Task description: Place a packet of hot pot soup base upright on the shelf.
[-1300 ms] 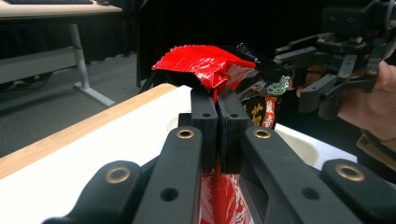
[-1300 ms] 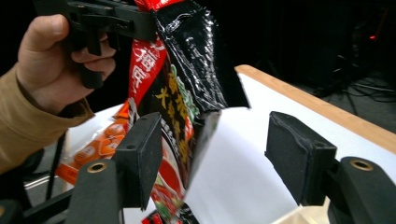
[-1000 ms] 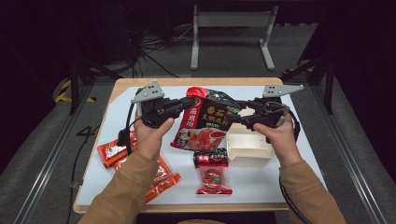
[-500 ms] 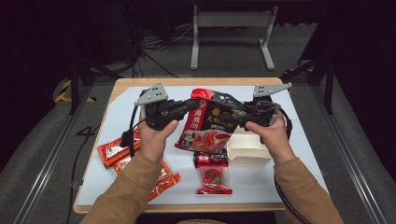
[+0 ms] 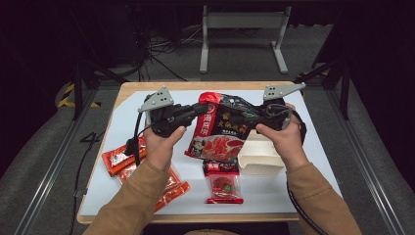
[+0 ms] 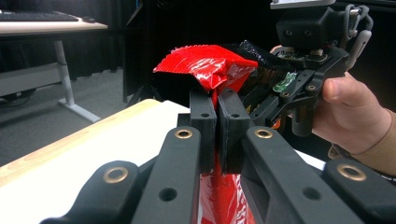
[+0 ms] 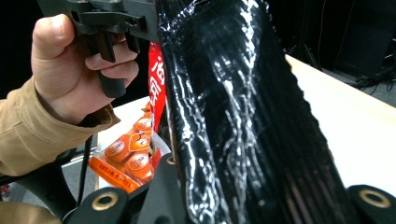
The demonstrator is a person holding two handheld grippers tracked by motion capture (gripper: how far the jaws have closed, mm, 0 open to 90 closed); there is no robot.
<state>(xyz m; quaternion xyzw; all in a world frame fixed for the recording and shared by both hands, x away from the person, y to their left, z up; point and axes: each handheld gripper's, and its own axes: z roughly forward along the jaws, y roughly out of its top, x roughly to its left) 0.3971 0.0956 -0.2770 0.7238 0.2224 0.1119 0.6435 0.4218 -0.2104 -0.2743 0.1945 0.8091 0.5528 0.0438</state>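
Now the right gripper (image 5: 259, 117) has just been closing onto the big pouch (image 5: 222, 129); the left gripper (image 5: 198, 110) already clamps its red edge; 2 grips suggest tearing it open next.

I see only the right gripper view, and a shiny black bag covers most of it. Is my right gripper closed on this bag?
Observer: Yes. In the high view the right gripper is shut on the bag at its right edge; its jaws have just been closing.
Operator: And the left one?
Observer: The left gripper clamps the bag's red corner between its pads.
Operator: Is the bag on the table?
Observer: No, it hangs between both grippers, above a white box on the table.
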